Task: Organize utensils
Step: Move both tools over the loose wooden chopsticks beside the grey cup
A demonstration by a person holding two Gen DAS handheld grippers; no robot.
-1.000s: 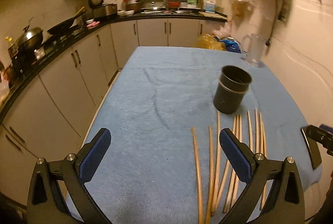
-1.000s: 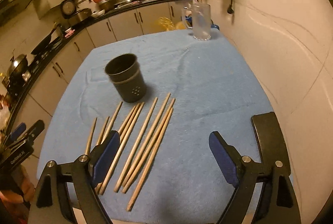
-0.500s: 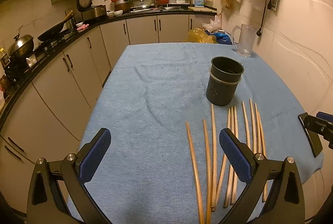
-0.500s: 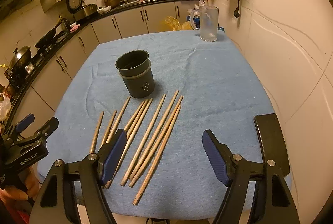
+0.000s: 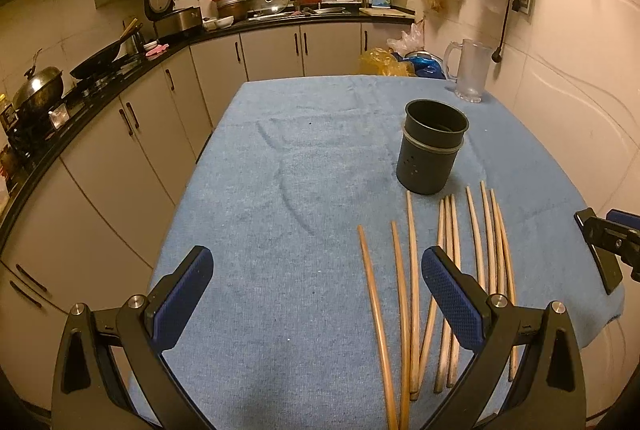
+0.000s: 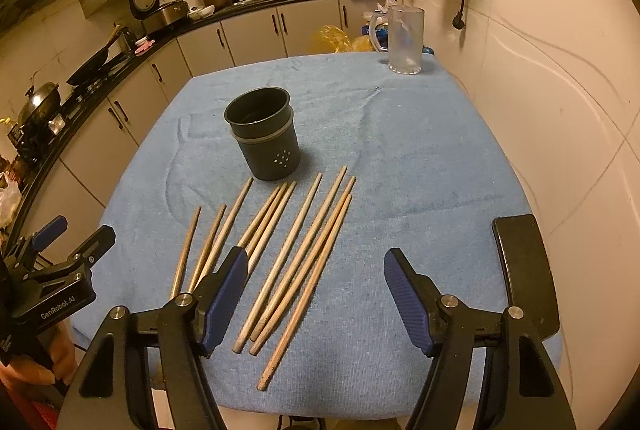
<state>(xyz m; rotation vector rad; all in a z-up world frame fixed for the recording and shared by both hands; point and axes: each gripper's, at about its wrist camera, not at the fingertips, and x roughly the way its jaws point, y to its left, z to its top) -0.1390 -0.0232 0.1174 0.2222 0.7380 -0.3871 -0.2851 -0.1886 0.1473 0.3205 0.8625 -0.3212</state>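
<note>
Chopsticks [image 6: 280,250] lie side by side on surface [image 6: 420,170], near front edge. Holder [image 6: 264,138] stands just behind them. Mug [image 6: 404,40] at far right corner. Phone [image 6: 524,270] right of chopsticks.

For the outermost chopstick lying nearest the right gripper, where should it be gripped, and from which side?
Judging from the right wrist view, take the rightmost chopstick around mid-length, from straight above, with the right gripper, which is open. It lies flat on the blue cloth with bare cloth on its right; its upper half runs close against a neighbour, so the lower half offers more room for a finger on each side.
</note>
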